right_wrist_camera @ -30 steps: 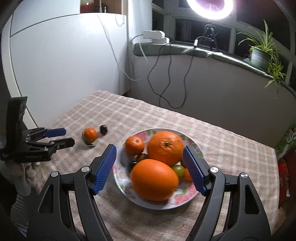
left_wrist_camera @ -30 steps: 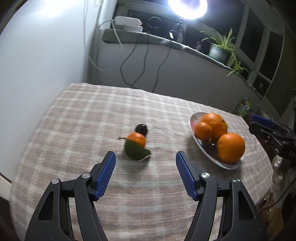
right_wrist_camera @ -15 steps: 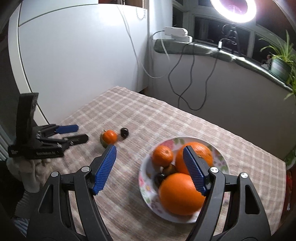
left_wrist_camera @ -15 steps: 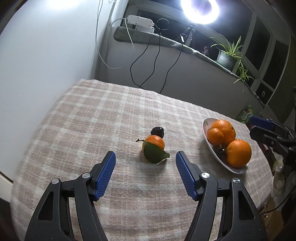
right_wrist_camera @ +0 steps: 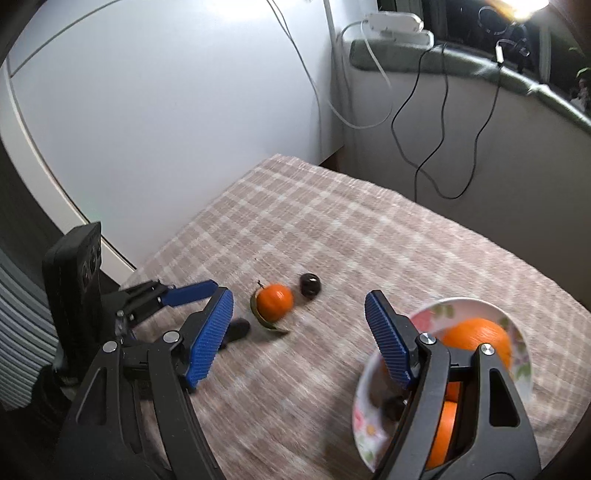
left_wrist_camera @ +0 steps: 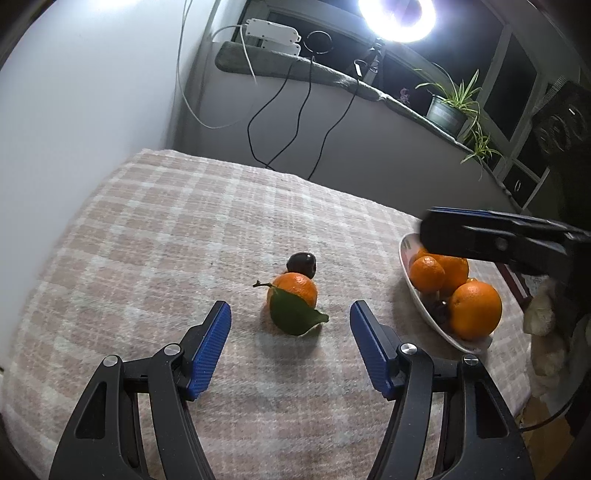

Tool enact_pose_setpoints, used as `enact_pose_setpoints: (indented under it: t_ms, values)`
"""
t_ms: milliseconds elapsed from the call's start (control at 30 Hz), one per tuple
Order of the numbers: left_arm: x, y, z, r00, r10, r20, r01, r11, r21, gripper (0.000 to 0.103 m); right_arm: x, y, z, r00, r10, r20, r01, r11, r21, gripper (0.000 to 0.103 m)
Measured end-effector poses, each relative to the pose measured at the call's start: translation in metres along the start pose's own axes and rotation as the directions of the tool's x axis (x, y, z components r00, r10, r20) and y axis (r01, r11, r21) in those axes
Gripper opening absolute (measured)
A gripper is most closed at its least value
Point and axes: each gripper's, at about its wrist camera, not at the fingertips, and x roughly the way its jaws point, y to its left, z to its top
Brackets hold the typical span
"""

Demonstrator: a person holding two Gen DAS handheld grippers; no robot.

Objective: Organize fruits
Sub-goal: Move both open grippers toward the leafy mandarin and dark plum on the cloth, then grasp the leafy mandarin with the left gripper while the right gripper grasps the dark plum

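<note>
A small orange with a green leaf lies on the checked tablecloth, with a dark plum touching its far side. My left gripper is open and empty, just short of the orange. A flowered plate at the right holds several oranges. My right gripper is open and empty; the small orange and the plum lie beyond its fingers and the plate sits under its right finger. The right gripper also shows in the left wrist view, above the plate.
The table stands against a white wall on the left and a ledge with cables, a power strip, a ring light and a potted plant behind. The table's right edge drops off past the plate.
My left gripper has moved closer to the leafed orange. My right gripper has swung left from above the plate toward the loose orange and plum.
</note>
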Motion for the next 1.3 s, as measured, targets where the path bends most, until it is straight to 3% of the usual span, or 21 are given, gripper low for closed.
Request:
enact_pose_setpoints:
  t_ms: [200,267,500,1000,1300]
  values:
    - [0.011,0.0,0.002,1.0,-0.015,-0.019,0.015,1.0,-0.006,0.061,0.036,-0.012,0.011,0.995,0.055,-0.088,-0.046,0.994,0.102,0.065]
    - [0.015,0.001,0.002,1.0,-0.017,-0.024,0.016,1.0,-0.01,0.058,0.046,-0.013,0.013,0.991,0.06,-0.117,-0.046,0.992,0.114,0.055]
    - [0.023,0.003,0.005,0.999,-0.03,-0.038,0.029,0.999,-0.026,0.054,0.075,-0.022,0.017,0.982,0.066,-0.175,-0.035,0.984,0.173,0.044]
    - [0.044,0.007,0.014,0.997,-0.026,-0.074,0.024,0.999,-0.029,0.052,0.107,-0.028,0.017,0.969,0.021,-0.245,0.025,0.983,0.183,0.04]
    - [0.054,0.007,0.015,0.996,-0.028,-0.088,0.026,0.999,-0.025,0.036,0.119,-0.027,0.014,0.963,0.009,-0.271,0.041,0.983,0.178,0.034]
